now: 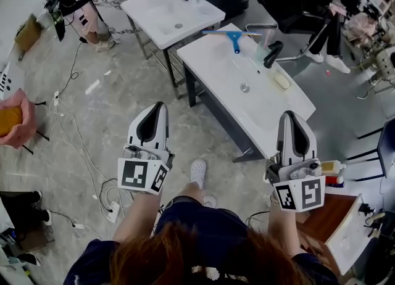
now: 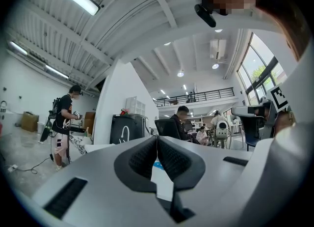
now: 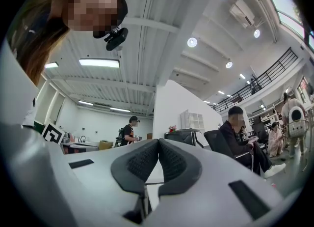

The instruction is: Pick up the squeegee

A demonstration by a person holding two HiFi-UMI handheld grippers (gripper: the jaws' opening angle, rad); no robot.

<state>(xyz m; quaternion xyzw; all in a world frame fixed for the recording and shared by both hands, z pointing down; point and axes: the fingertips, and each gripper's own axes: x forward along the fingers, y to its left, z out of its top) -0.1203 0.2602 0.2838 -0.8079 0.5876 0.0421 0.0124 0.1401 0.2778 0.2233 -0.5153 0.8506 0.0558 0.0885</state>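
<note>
Grippers, left point(image 1: 152, 112) and right point(image 1: 294, 123), both closed, empty.

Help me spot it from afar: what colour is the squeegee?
The squeegee is blue, on the white sink counter; best in the head view.

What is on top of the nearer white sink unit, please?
A blue squeegee at its far end, a black faucet and a pale bar. The right gripper covers its near corner.

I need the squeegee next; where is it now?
In the head view, the blue squeegee lies at the far end of the nearer white sink counter, left of the black faucet.
</note>
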